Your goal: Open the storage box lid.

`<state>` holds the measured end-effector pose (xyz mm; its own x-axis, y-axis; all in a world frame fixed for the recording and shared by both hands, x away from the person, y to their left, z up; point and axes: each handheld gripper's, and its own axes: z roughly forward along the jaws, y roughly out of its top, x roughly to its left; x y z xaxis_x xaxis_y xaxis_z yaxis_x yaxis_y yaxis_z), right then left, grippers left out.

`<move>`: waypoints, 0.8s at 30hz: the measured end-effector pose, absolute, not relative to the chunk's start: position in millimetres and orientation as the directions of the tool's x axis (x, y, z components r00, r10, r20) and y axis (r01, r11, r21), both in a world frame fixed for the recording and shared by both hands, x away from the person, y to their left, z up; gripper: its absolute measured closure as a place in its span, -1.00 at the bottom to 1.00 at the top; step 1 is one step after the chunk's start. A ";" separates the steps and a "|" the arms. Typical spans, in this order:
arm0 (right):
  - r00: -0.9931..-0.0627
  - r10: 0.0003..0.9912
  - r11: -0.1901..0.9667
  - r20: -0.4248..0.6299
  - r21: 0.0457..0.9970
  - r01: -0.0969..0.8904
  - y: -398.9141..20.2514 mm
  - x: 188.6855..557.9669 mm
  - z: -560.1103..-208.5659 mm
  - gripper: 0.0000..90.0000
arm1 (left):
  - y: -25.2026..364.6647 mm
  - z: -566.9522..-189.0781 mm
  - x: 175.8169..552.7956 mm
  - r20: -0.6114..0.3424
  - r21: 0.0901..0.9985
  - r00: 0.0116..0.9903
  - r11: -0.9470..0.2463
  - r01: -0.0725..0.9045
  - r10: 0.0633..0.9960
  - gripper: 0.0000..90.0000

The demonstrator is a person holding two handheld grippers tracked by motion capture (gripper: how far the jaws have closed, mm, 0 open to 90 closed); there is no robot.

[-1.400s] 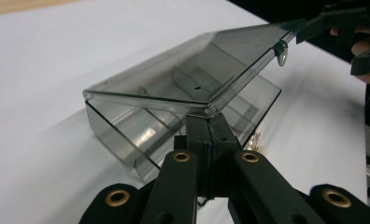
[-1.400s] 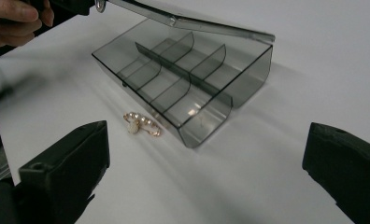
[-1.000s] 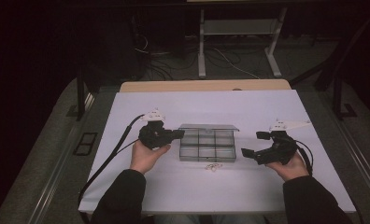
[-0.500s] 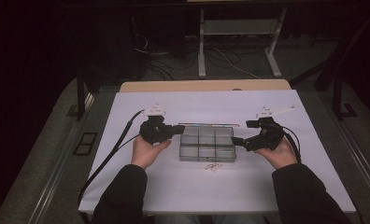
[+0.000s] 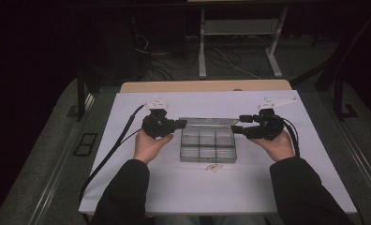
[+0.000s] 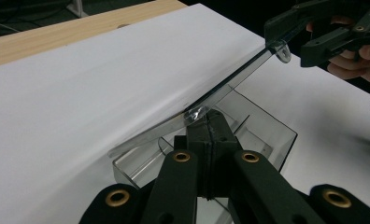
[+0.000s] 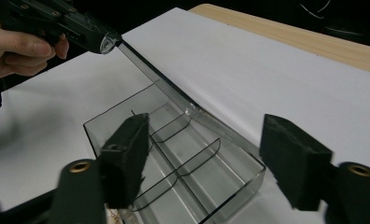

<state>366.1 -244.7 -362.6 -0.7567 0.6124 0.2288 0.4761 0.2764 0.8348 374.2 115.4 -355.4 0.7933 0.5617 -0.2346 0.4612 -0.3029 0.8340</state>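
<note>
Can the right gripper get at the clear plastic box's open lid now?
Probably yes: the right gripper, fingers just closing, straddles the end of the clear plastic lid; nothing blocks it. The left gripper clamps the other end.

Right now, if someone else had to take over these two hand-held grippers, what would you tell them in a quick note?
Left gripper: shut on one end of the clear lid, holding it tilted up.
Right gripper: jaws have just been closing but are not pressing yet; the lid's other end sits between them.
Box: on the white sheet, compartments look empty; small loose bits lie in front.
Done: lid raised.
Left: probably grip with the right, then swing the lid fully open or shut.
</note>
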 end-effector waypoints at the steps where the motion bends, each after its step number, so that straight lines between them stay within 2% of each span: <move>1: -0.757 0.612 0.279 0.228 0.834 0.477 -244.1 367.7 -362.2 -0.16 | 114.8 -354.6 375.0 -0.236 0.834 0.791 -0.300 0.463 0.565 0.98; 13: -0.765 0.609 0.270 0.210 0.852 0.449 -239.1 382.4 -358.7 0.25 | 116.0 -353.1 385.8 -0.242 0.836 0.786 -0.289 0.467 0.569 0.98; 20: -0.766 0.610 0.266 0.203 0.859 0.438 -237.9 386.7 -357.6 0.42 | 115.9 -353.1 391.3 -0.244 0.836 0.785 -0.287 0.468 0.569 0.98; 24: -0.764 0.609 0.258 0.212 0.858 0.444 -239.4 389.5 -357.4 0.45 | 116.2 -353.4 393.9 -0.254 0.837 0.782 -0.276 0.473 0.569 0.98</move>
